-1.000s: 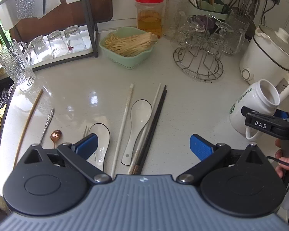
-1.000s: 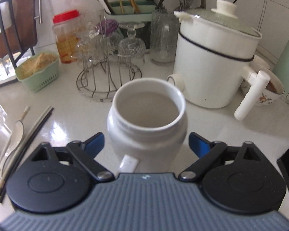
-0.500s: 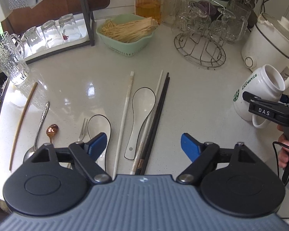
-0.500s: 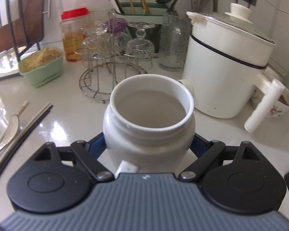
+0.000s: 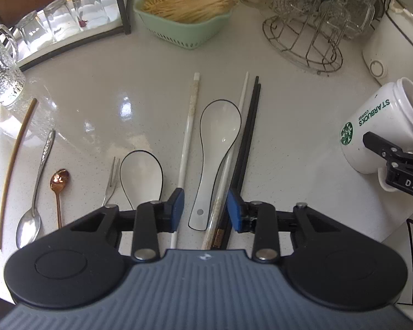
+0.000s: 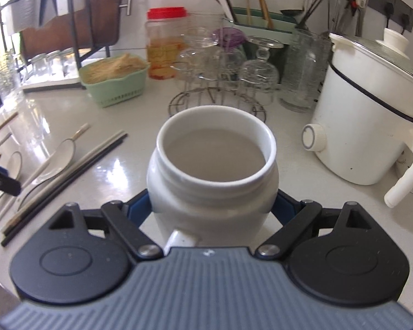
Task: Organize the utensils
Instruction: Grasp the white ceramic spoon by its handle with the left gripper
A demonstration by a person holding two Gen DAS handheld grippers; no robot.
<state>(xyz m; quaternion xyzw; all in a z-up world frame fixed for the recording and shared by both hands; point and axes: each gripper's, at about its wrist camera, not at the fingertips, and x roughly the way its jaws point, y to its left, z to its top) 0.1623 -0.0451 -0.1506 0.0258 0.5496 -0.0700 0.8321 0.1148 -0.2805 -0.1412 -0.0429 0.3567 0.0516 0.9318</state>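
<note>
Left gripper (image 5: 205, 209) sits low over the counter (image 5: 140, 82) at lower centre of its view, jaws just closing to a narrow gap. Between the blue pads (image 5: 177, 209) lie the handle of a white spoon (image 5: 216, 148), a pale chopstick (image 5: 228, 162) and the ends of a black chopstick pair (image 5: 245, 143); contact with the pads cannot be judged, so no grip is confirmed. Another white chopstick (image 5: 188, 134) passes just under the left pad. Further left: a second white spoon (image 5: 143, 176), its handle hidden under the gripper body, a small fork (image 5: 111, 176), a copper teaspoon (image 5: 59, 189), a steel spoon (image 5: 37, 189) and a thin wooden stick (image 5: 15, 165). Right gripper (image 6: 213, 206) is clamped wide on a white mug (image 6: 213, 176), pads pressed against its round belly; the mug's handle points back at the camera and is partly cut off by the gripper body. In the left view the mug (image 5: 380, 132) is tilted at the right edge, green lettering visible, glossy ceramic. Background, upper frame: green plastic basket (image 5: 190, 30) of pale sticks, wire rack (image 5: 305, 41) with upturned glasses, white cooker (image 6: 369, 121) with knob. The counter is glossy, speckled white.
</note>
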